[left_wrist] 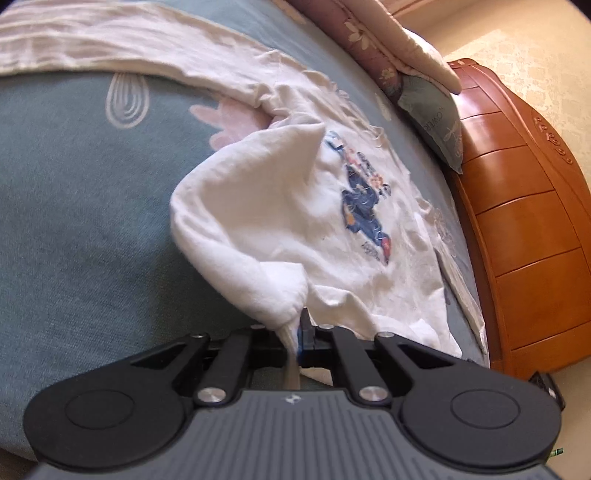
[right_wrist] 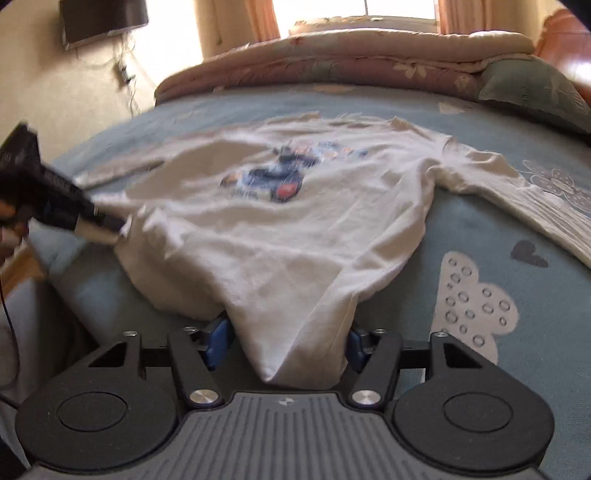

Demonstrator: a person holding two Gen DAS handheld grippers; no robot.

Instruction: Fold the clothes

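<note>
The white shirt (right_wrist: pixel 295 221) lies print-up on the bed (right_wrist: pixel 480 229), hem toward the cameras, collar toward the quilt (right_wrist: pixel 332 62), sleeves out sideways. The left claw (left_wrist: pixel 297 328) pinches one hem corner; the right claw (right_wrist: pixel 288 341) stands wide with the other hem corner between its fingers.

White long-sleeved shirt (right_wrist: pixel 295 229), blue print up, spread flat, hem corners lifted

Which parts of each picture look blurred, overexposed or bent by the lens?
Left wrist view: the lifted shirt fold near the tongs is soft, and the wooden bed frame curves with fisheye bending. Right wrist view: the window is blown out white, the shirt print and the other tongs at left are smeared by motion.
</note>
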